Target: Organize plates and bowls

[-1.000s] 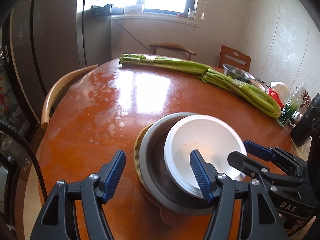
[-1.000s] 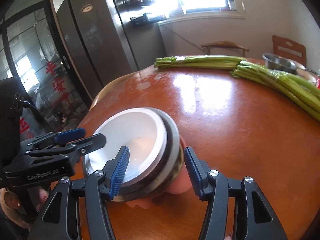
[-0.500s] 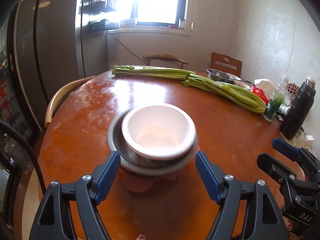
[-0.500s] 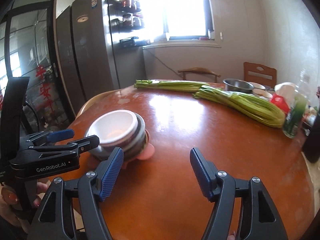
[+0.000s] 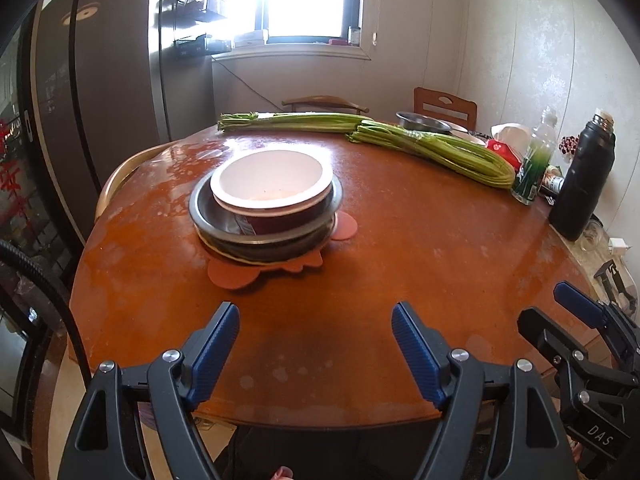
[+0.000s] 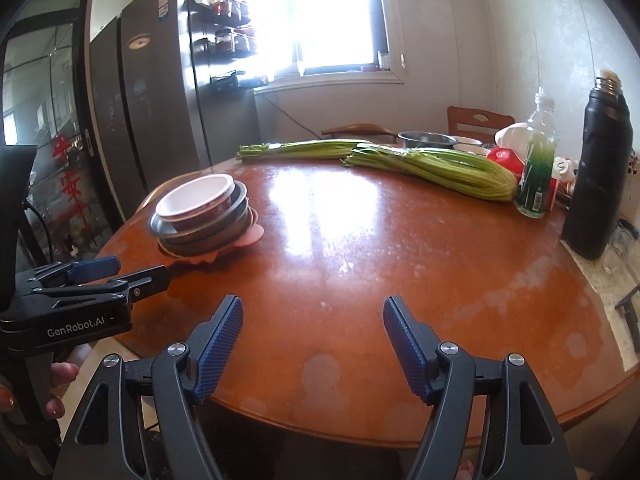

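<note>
A white-lined bowl (image 5: pixel 268 178) sits on top of a stack of metal dishes (image 5: pixel 224 226), which rests on a pink mat (image 5: pixel 234 276) on the round wooden table (image 5: pixel 400 248). The stack also shows in the right wrist view (image 6: pixel 200 210) at the table's left side. My left gripper (image 5: pixel 315 334) is open and empty, over the table's near edge, well short of the stack. My right gripper (image 6: pixel 313 328) is open and empty, over the near edge to the right of the stack. The left gripper also shows in the right wrist view (image 6: pixel 116 270).
Two bundles of green stalks (image 5: pixel 432 148) lie across the far side. A metal bowl (image 5: pixel 422 121), a green bottle (image 5: pixel 534 164) and a black flask (image 5: pixel 584 184) stand at the right. Chairs (image 5: pixel 444 106) ring the table; a fridge (image 5: pixel 104 92) stands left.
Both grippers have pulled back from the stack toward the table's near edge. The white bowl, earlier between the fingers, now sits alone on the stack.
</note>
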Demonstrator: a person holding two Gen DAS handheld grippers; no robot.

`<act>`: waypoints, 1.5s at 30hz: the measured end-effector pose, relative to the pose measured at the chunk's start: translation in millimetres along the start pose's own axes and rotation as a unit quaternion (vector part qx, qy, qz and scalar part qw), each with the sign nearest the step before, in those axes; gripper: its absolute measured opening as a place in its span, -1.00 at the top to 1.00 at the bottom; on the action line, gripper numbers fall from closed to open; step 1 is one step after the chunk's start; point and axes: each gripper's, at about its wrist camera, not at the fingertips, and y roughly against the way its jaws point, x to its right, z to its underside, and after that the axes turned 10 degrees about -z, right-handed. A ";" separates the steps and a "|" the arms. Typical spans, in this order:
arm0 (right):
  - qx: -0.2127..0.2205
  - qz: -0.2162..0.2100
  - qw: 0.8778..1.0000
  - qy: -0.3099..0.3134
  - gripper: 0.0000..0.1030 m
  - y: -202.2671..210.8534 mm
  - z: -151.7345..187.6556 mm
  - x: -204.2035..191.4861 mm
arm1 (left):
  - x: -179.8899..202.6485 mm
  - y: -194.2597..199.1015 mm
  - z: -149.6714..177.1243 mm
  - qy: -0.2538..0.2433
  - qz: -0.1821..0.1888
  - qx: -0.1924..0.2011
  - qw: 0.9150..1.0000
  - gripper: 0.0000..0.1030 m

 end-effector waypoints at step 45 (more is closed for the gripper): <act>-0.005 0.005 1.000 -0.011 -0.44 15.7 19.2 2.6 | 27.4 1.4 33.4 -0.021 -0.008 -0.024 0.999 -0.52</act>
